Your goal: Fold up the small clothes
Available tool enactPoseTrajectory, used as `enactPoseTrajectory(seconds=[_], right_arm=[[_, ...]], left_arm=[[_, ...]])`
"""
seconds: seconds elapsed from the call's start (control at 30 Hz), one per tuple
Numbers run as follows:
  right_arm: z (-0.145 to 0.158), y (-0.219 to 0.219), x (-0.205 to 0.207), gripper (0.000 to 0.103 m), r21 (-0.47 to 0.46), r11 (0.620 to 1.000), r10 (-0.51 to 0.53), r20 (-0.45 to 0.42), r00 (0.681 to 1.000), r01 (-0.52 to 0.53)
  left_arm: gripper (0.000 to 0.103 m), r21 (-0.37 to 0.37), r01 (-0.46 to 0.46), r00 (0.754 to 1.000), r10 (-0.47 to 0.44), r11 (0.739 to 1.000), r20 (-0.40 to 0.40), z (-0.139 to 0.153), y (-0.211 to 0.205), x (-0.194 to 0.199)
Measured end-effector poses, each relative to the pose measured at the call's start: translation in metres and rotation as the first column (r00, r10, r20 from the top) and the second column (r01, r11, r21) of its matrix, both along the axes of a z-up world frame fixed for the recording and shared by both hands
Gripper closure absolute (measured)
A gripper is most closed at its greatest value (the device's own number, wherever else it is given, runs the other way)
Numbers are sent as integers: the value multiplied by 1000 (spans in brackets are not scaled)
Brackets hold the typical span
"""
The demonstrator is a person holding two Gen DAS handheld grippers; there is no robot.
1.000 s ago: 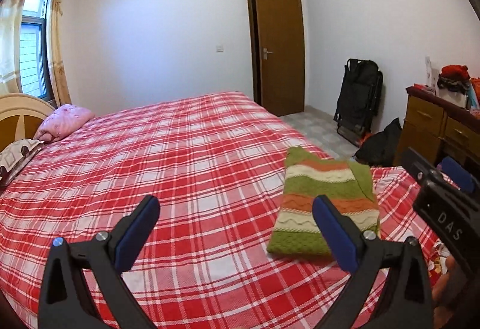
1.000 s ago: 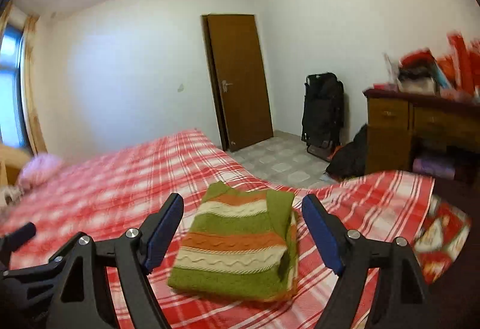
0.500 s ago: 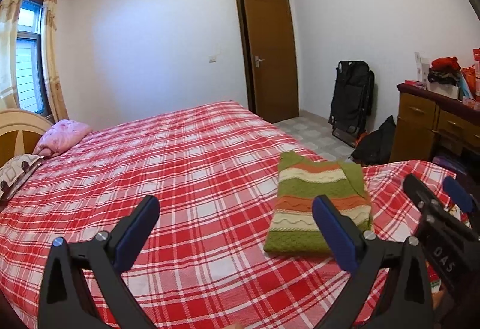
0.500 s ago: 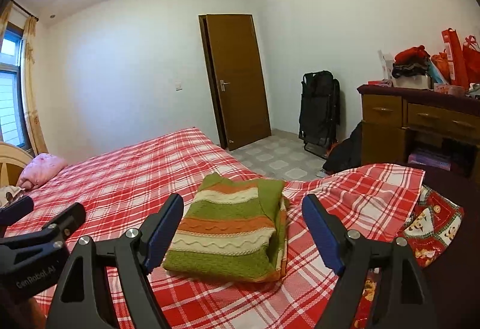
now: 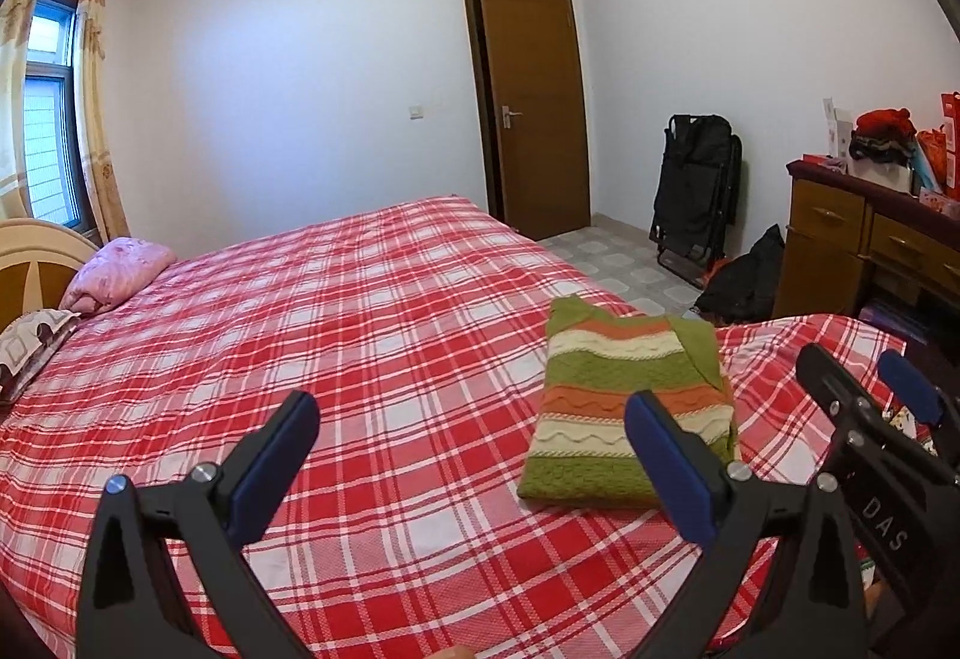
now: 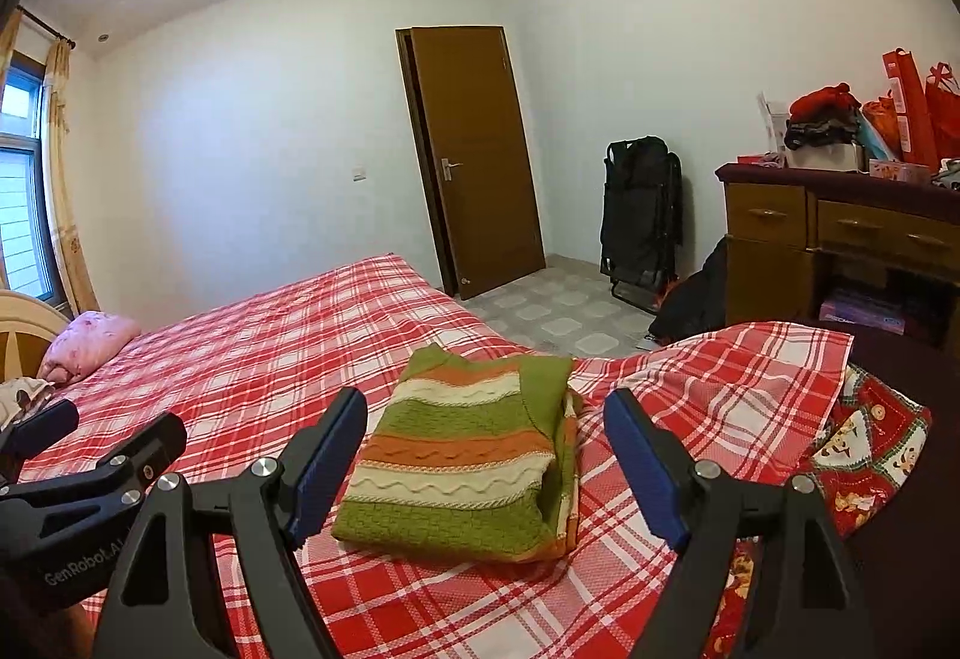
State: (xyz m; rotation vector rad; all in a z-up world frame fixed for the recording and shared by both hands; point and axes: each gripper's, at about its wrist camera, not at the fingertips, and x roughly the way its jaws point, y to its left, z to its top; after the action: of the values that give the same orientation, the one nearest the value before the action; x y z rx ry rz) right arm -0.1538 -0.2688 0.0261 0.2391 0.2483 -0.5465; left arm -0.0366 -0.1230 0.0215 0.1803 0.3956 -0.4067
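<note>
The striped knit sweater [image 6: 465, 449] lay folded on the bed [image 5: 360, 359], just ahead of the right hand-held gripper [image 6: 486, 458], whose jaws stood wide and empty. The left hand-held gripper [image 5: 471, 455] was likewise open. The knit appeared soft and limp; a folded edge suits gripping. Against the earlier frames, the sweater had not moved.

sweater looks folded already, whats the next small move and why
Probably just draw both grippers back and leave it. The striped sweater lies as a neat folded rectangle on the plaid bedspread, and the left gripper and right gripper are open, holding nothing, off the knit.
</note>
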Motion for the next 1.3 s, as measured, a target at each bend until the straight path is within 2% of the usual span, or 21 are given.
enactPoseTrajectory(seconds=[0.6, 0.93, 1.17, 1.3], right_arm=[[0, -3, -2, 21, -4, 1000, -6, 5, 1000, 6], [0, -1, -3, 21, -11, 1000, -11, 5, 1000, 11], [0, -1, -2, 21, -13, 1000, -14, 5, 1000, 14], [0, -3, -3, 21, -3, 1000, -18, 8, 1000, 18]], left_arm=[[0, 1, 5, 1000, -5, 1000, -6, 2, -5, -2], [0, 26, 17, 1000, -18, 1000, 23, 2, -14, -7], [0, 16, 15, 1000, -15, 1000, -11, -1, -15, -1], [0, 3, 42, 998, -42, 999, -39, -2, -15, 0]])
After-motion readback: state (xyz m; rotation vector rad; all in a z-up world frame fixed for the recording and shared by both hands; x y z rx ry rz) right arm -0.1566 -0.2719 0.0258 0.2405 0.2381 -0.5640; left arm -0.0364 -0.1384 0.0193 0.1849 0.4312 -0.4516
